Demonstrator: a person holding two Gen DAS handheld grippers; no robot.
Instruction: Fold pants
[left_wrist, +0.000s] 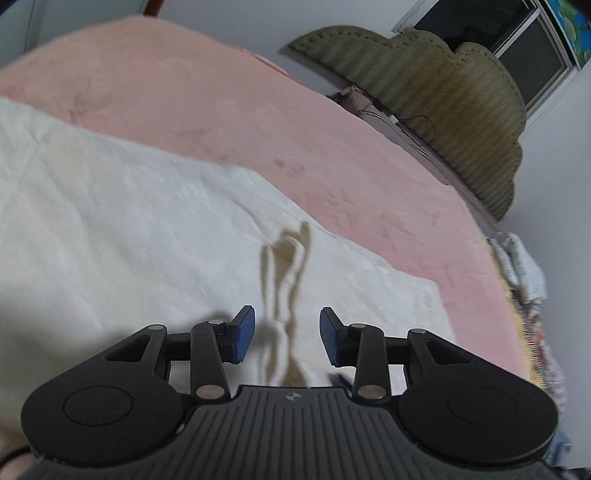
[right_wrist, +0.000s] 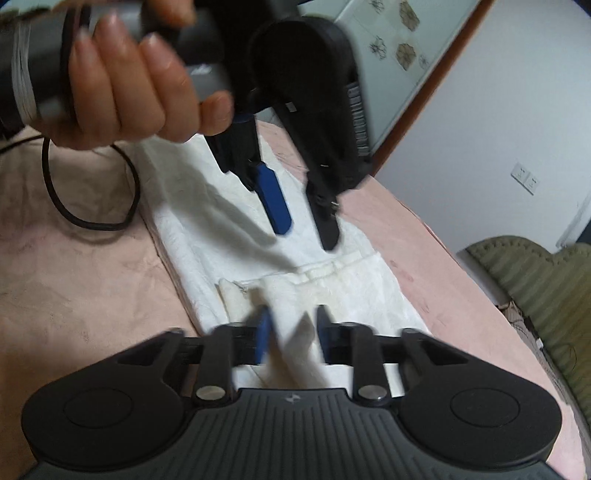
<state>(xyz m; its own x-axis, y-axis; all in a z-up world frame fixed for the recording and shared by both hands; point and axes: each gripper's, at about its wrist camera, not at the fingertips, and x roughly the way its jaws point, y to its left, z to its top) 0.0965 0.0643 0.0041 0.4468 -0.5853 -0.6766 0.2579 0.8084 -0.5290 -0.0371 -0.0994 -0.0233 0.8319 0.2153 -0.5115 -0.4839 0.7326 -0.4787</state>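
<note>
Pink plush bed cover (right_wrist: 92, 266) underneath. White crinkled cotton pants (right_wrist: 229, 221) lie flat on it, partly folded; light, limp, likely drape. Grab at thick gathered waistband (right_wrist: 332, 267). Left gripper (right_wrist: 308, 229) hovers, jaws apart, empty. Right gripper (right_wrist: 293, 332) jaws apart around raised fold, grip unconfirmed.

White pants (right_wrist: 280, 258) lie partly folded, waistband visible

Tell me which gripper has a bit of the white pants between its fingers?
The right gripper: a fold of the white pants sticks up between its fingers. The left gripper is open with only a dangling drawstring in its gap.
</note>
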